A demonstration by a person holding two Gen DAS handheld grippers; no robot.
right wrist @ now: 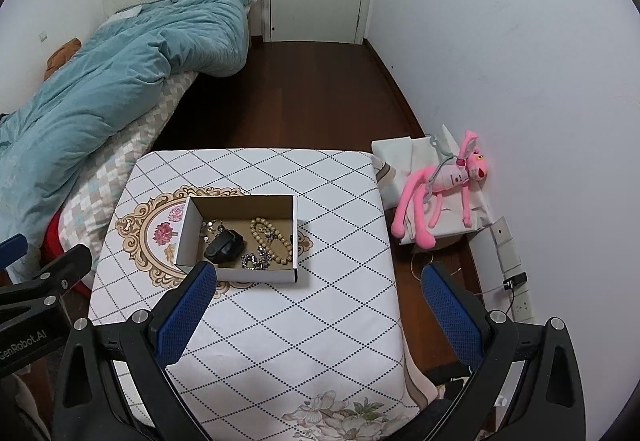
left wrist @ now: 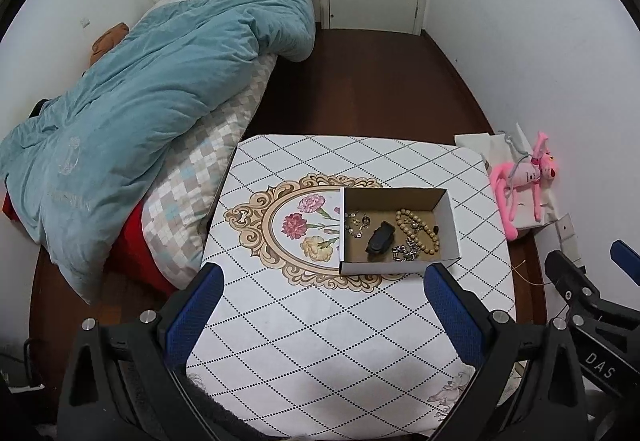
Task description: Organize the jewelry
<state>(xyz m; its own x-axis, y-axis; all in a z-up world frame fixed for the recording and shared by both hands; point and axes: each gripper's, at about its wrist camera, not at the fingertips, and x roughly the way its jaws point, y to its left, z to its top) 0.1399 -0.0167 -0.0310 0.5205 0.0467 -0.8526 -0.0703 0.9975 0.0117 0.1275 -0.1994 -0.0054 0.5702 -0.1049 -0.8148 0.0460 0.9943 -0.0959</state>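
The open cardboard box (right wrist: 240,237) sits mid-table (right wrist: 320,321), holding a wooden bead bracelet (right wrist: 272,241), a silver chain (right wrist: 256,261), a smaller beaded piece (right wrist: 212,229) and a black clip (right wrist: 224,247). From your right gripper (right wrist: 316,317) it lies at 11 o'clock; from your left gripper (left wrist: 324,313) at 1 o'clock, equally near. The bracelet's long axis runs roughly 11 to 5. Both sets of fingers stand wide, holding nothing.
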